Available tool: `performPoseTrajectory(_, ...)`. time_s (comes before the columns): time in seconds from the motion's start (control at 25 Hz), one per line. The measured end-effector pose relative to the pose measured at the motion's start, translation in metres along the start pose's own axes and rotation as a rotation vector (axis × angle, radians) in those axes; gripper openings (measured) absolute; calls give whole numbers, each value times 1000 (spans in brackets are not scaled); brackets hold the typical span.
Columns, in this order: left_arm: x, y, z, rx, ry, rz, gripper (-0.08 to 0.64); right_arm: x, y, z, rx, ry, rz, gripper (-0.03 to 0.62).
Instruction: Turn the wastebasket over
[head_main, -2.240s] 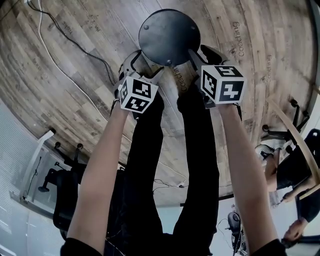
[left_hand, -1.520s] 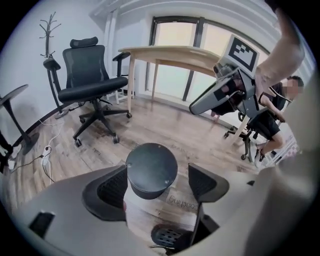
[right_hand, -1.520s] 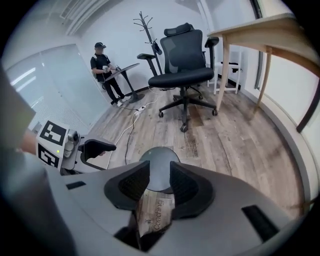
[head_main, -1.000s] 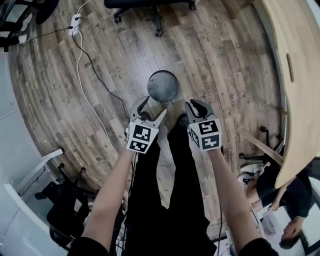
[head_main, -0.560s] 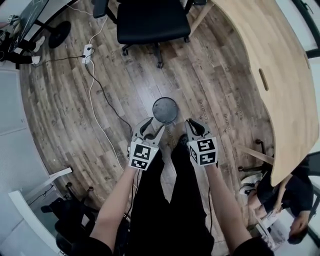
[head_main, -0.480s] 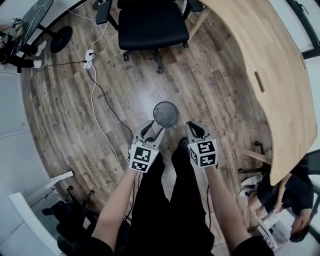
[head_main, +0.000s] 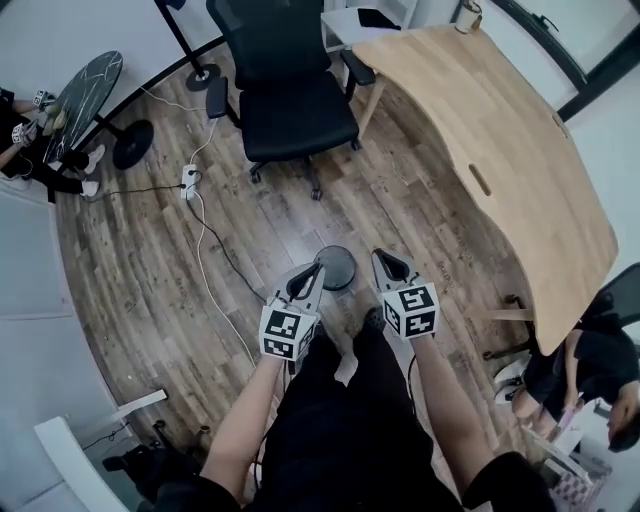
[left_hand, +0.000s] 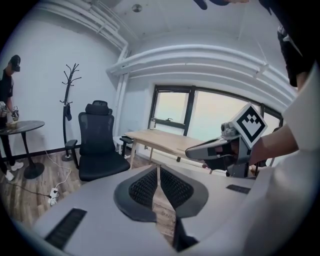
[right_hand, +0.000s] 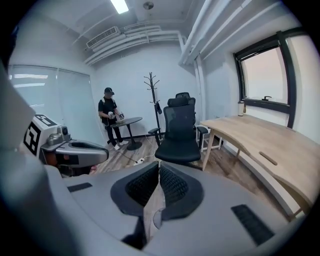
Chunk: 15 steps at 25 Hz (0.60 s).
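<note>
Person standing over a dark wastebasket (head_main: 338, 268) on the wood floor, both grippers clenched on nothing.

The basket stands just beyond the person's feet, its closed flat base apparently up, so it looks already turned over. The left gripper (head_main: 317, 272) and right gripper (head_main: 383, 257) hang above it on either side; their jaws have just been closing, nothing between them. To finish well, keep both lifted clear so nothing nudges it. Earlier the grippers flanked the basket low down; now the view is higher and the basket smaller.
</note>
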<state>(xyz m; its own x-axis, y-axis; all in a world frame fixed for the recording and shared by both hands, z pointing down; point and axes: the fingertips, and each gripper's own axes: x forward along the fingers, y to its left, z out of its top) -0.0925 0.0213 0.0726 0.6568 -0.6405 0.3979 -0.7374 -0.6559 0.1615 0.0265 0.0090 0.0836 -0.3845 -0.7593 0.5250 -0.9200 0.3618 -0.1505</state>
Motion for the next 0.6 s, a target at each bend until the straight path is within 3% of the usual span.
performPoseTrajectory(0.36,-11,15,72,18,-72,-10,17,-29,12,73,-25,-158,14,35)
performPoseTrajectory(0.6,-32,25,113,-28,-123,-10,17,-52,30,124,-31,-254,61,35)
